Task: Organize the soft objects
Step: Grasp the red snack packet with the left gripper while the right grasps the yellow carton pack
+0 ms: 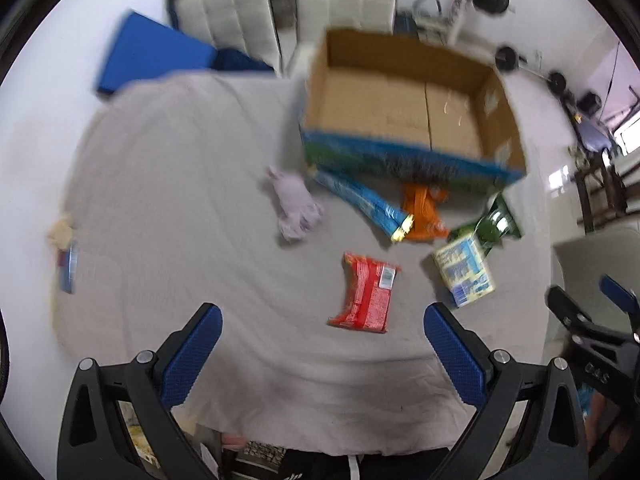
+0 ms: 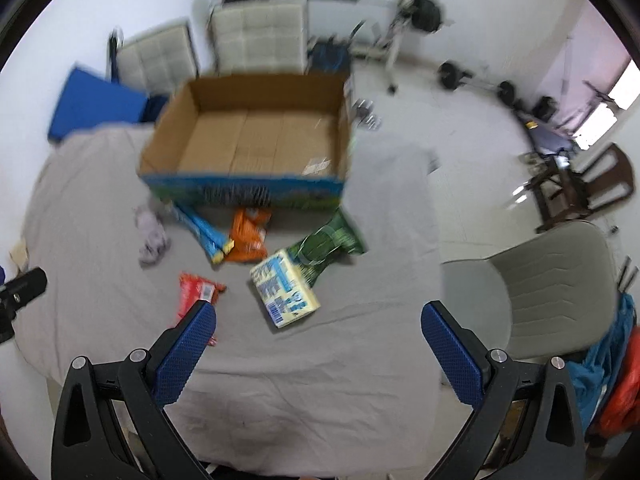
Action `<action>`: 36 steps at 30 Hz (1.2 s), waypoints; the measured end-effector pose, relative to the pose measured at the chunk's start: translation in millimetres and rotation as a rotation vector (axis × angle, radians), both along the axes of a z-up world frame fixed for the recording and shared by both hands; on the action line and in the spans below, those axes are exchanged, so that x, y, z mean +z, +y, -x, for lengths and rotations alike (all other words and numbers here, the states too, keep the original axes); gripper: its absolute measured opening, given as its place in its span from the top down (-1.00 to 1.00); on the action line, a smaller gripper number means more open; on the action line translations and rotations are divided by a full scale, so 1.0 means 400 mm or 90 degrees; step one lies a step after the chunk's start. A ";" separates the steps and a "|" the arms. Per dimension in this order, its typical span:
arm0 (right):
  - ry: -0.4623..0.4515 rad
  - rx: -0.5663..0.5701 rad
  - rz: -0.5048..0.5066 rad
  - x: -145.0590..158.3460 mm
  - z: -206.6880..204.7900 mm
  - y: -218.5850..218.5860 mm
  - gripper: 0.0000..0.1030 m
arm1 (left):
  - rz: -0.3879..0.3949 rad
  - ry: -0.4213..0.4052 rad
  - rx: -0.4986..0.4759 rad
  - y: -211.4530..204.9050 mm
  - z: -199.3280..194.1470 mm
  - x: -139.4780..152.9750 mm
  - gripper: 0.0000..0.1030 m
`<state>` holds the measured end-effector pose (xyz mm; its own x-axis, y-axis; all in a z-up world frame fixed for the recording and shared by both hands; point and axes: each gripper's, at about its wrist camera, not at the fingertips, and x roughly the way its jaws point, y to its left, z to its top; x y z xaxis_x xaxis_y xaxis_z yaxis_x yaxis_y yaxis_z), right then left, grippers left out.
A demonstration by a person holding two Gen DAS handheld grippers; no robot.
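Cardboard box [image 2: 256,140] is sitting empty while both grippers — left gripper [image 1: 322,344], right gripper [image 2: 318,340] — are hovering wide open, holding nothing, so picking the red packet [image 1: 368,294] looks next.

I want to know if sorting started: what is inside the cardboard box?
The cardboard box shows only its bare brown floor and a small pale label. The strip behind its near wall is hidden in both views.

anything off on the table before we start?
Nothing damaged or spilled. The cardboard box is empty; the soft packs lie loose on the grey cloth in front, the yellow pack overlapping the green bag.
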<state>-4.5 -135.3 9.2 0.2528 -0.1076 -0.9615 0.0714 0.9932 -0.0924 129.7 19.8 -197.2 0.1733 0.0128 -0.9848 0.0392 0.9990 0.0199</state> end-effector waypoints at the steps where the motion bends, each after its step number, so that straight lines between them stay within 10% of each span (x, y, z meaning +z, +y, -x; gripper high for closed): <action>1: 0.020 0.007 -0.005 -0.058 -0.021 0.002 -1.00 | 0.006 0.033 -0.005 -0.008 -0.014 -0.063 -1.00; 9: 0.150 -0.005 -0.062 -0.411 -0.122 0.013 -0.99 | 0.018 0.180 -0.054 -0.091 -0.029 -0.446 -0.92; 14: 0.176 -0.002 -0.086 -0.499 -0.139 0.033 -0.98 | 0.021 0.189 -0.047 -0.113 -0.018 -0.541 -0.63; 21: 0.212 -0.003 -0.088 -0.609 -0.154 0.057 -0.78 | 0.018 0.170 -0.048 -0.147 0.031 -0.558 0.01; 36: 0.281 -0.092 -0.175 -0.778 -0.086 -0.007 -0.36 | 0.027 0.165 0.005 -0.055 0.099 -0.461 0.12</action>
<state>29.9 -138.2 -301.9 -0.1804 0.1588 -0.9707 0.2226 0.9679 0.1170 90.0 -2.0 -381.7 -0.0852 -0.0292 -0.9959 0.0290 0.9991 -0.0318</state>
